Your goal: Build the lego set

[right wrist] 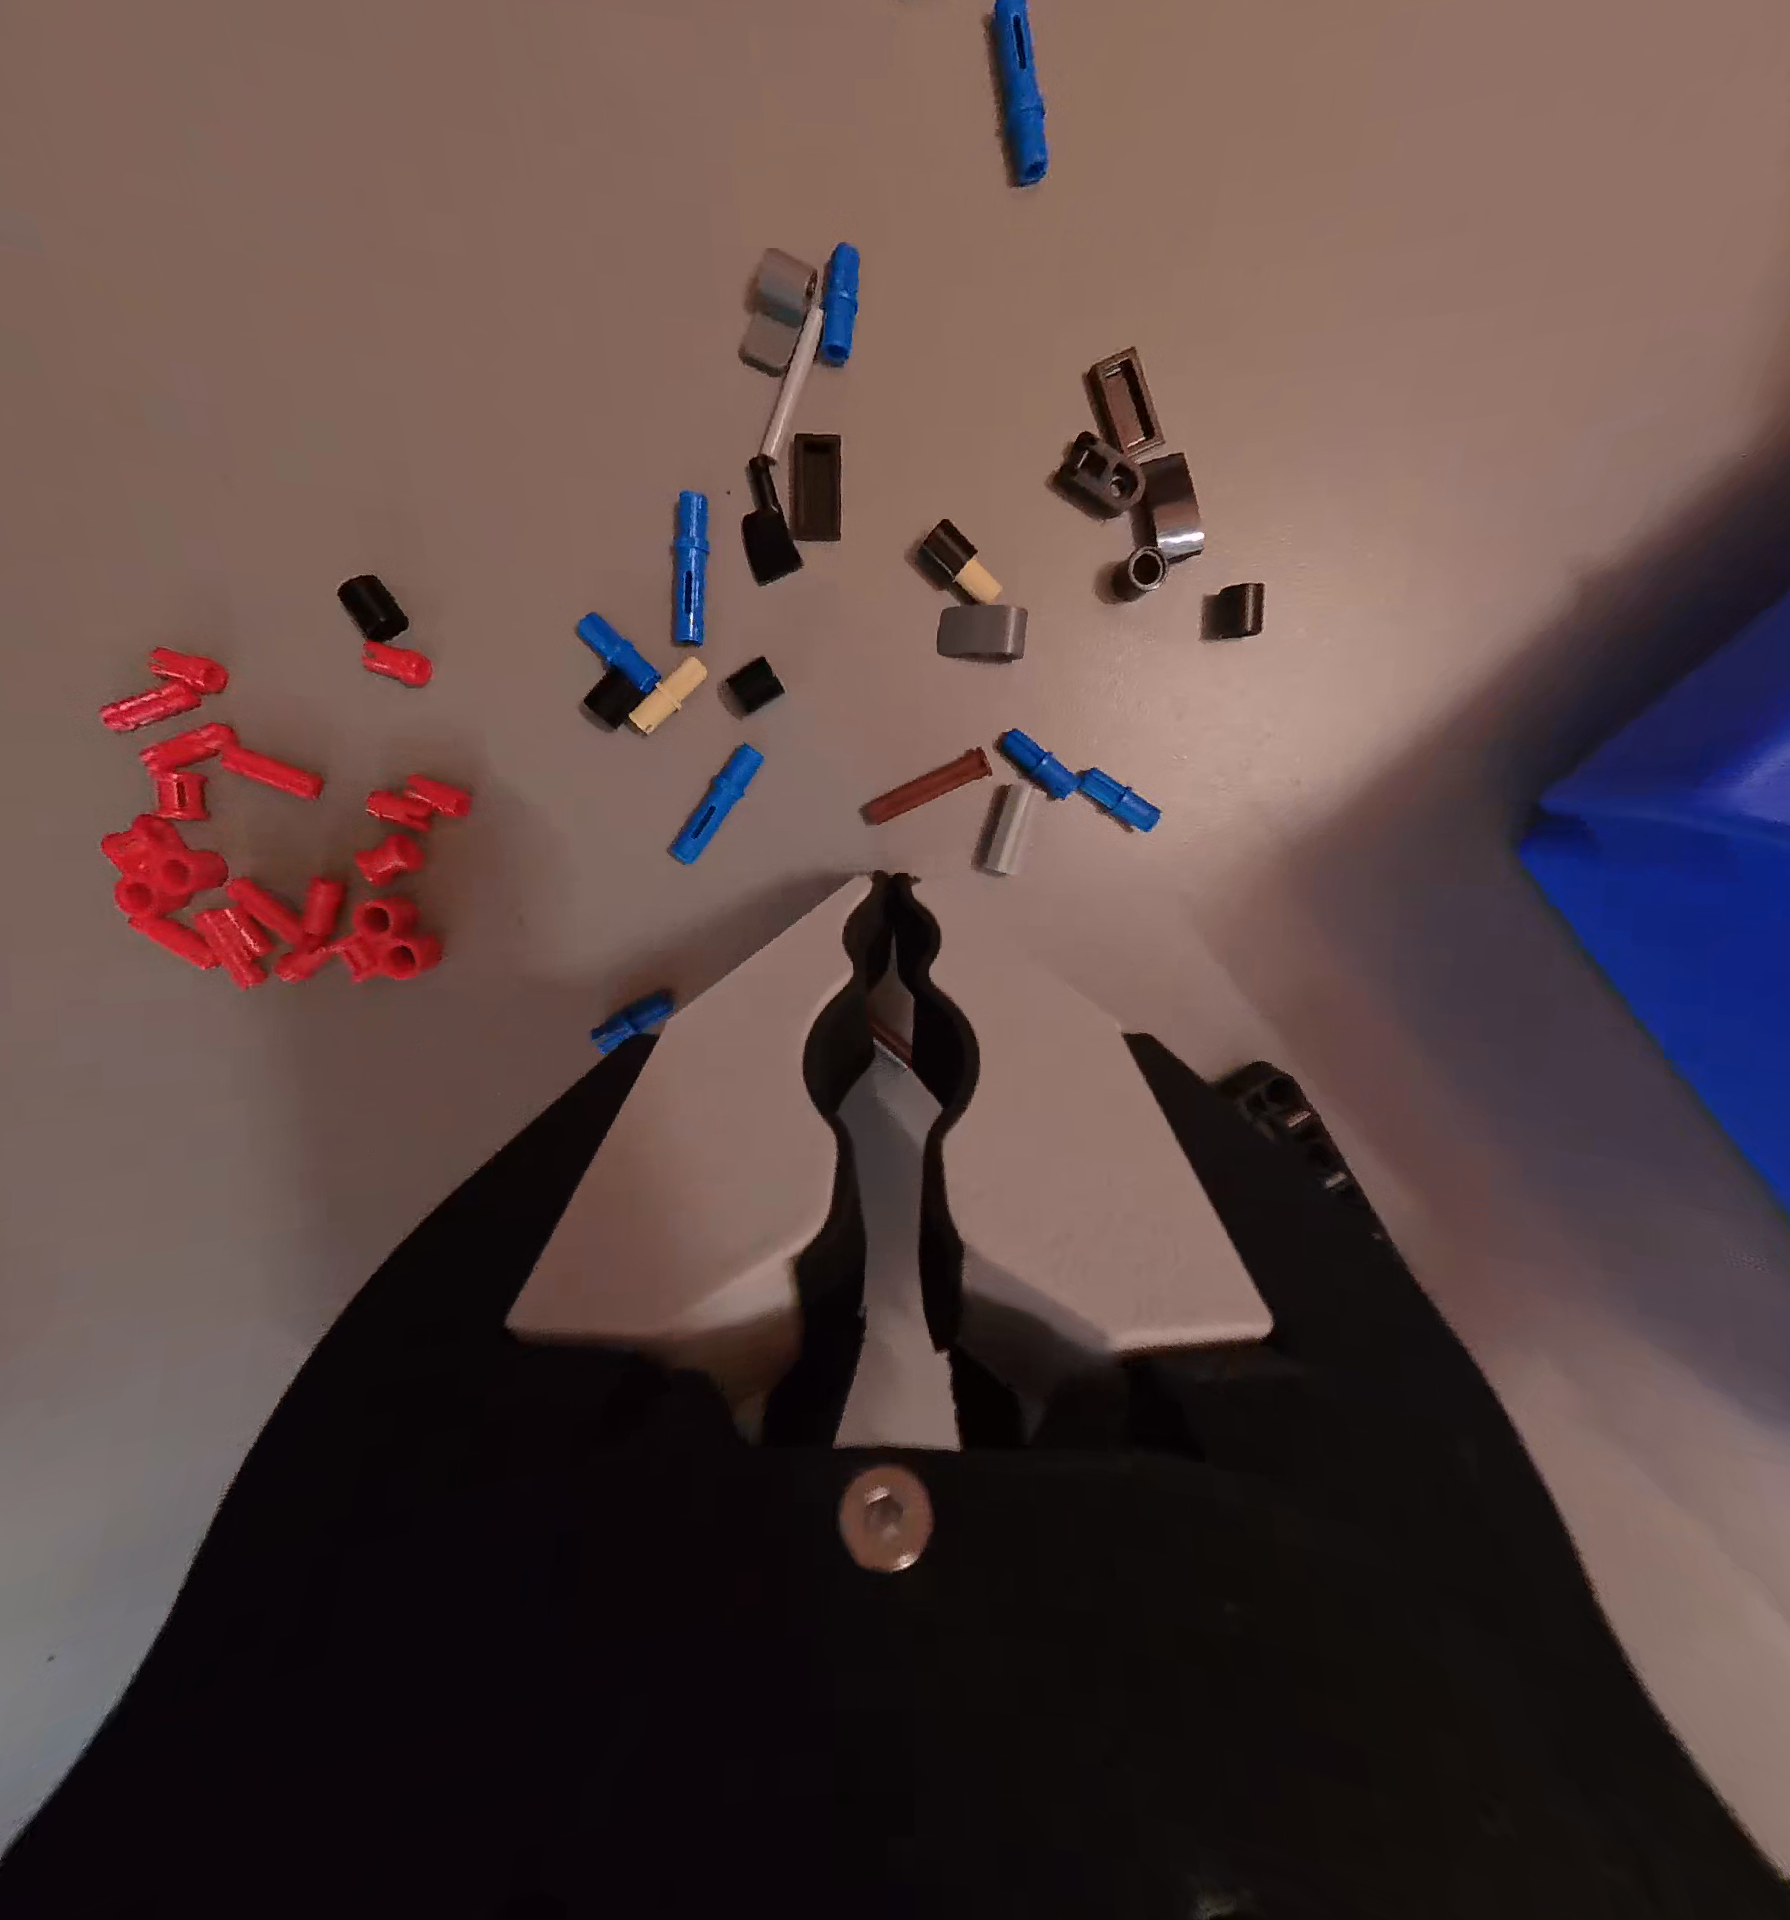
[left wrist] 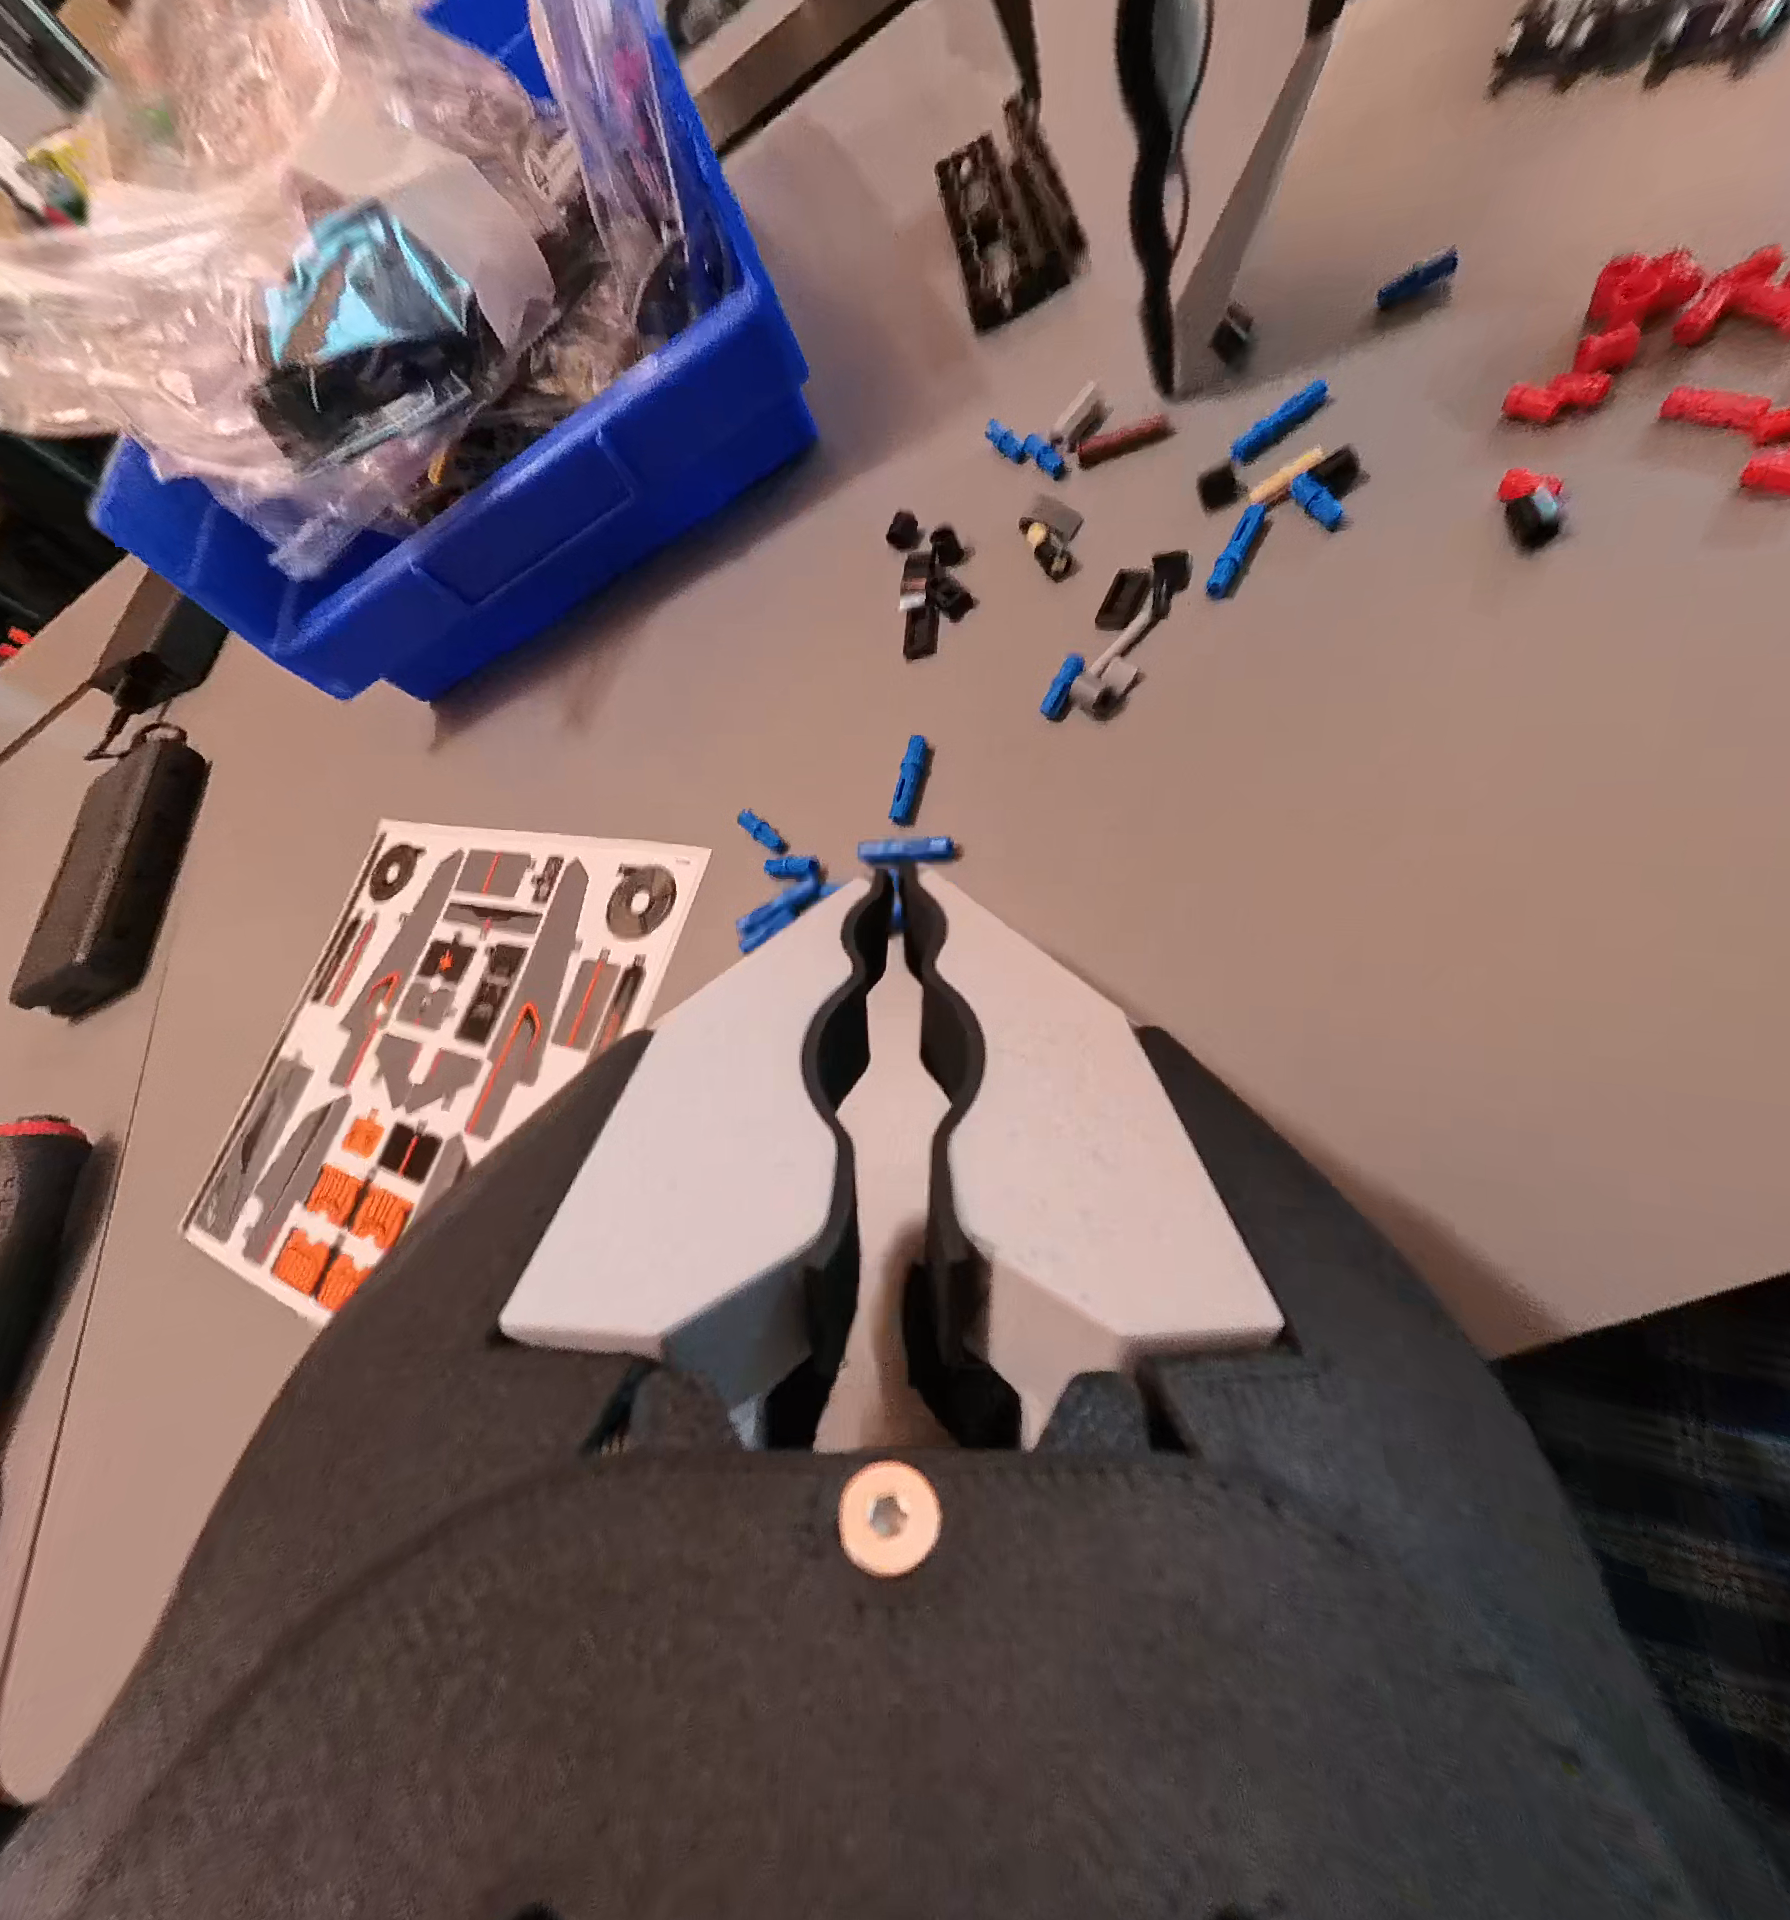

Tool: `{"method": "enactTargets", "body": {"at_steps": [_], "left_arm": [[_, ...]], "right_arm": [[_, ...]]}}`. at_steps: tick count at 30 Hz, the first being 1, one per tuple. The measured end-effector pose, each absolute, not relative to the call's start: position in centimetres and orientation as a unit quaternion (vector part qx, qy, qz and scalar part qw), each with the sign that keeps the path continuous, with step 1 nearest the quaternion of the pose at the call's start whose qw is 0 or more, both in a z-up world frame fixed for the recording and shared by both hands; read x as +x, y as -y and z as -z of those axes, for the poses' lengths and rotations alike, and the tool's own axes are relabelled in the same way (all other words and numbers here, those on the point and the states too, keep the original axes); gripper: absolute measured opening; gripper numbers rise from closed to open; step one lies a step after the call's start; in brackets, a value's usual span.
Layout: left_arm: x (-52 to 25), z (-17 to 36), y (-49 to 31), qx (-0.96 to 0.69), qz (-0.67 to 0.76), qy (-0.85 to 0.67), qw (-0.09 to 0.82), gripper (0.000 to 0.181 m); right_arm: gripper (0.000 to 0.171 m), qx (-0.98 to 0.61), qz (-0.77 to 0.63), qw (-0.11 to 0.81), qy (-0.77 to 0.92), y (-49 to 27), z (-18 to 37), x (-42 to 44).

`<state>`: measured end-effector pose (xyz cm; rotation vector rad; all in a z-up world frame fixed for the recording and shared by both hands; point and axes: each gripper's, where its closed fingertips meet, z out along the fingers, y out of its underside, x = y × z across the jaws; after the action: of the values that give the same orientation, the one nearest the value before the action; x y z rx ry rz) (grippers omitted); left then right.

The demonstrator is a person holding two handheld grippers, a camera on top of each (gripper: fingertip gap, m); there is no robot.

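In the left wrist view my left gripper (left wrist: 899, 878) is shut on a small blue pin (left wrist: 906, 852), held crosswise at the fingertips just above the tan table. A few more blue pins (left wrist: 782, 894) lie just left of the tips. In the right wrist view my right gripper (right wrist: 891, 881) is shut with nothing between its tips, low over the table. Right ahead of it lie a brown axle (right wrist: 927, 787), a grey piece (right wrist: 1007, 828) and blue pins (right wrist: 1078, 781). A pile of red connectors (right wrist: 247, 862) lies to its left.
A blue bin (left wrist: 558, 540) with plastic bags stands at the back left, also in the right wrist view (right wrist: 1722, 894). A sticker sheet (left wrist: 455, 1039) and a black power brick (left wrist: 112, 883) lie at left. Loose black, grey and blue pieces (left wrist: 1130, 540) and red pieces (left wrist: 1753, 353) lie ahead. Spacing between my two grippers at the tips: around 15 cm.
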<state>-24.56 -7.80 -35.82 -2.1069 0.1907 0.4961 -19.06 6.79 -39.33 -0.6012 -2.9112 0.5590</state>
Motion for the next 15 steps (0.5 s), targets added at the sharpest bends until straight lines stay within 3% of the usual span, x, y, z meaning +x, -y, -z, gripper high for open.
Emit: {"method": "enactTargets", "body": {"at_steps": [7, 9, 15], "left_arm": [[-19.7, 34.0, 1.8, -0.861, -0.142, -0.12, 0.474, 0.021], [-19.1, 34.0, 0.4, -0.864, -0.132, -0.129, 0.468, 0.018], [-19.7, 36.5, -0.8, -0.892, -0.124, -0.137, 0.412, 0.013]], "right_arm": [[0.002, -0.218, -0.208, 0.067, 0.951, -7.2, 39.0, -18.3], [0.011, -0.228, -0.208, 0.061, 0.949, -7.6, 38.6, -17.7], [0.016, -0.217, -0.225, 0.028, 0.949, -6.3, 37.3, -13.8]]}}
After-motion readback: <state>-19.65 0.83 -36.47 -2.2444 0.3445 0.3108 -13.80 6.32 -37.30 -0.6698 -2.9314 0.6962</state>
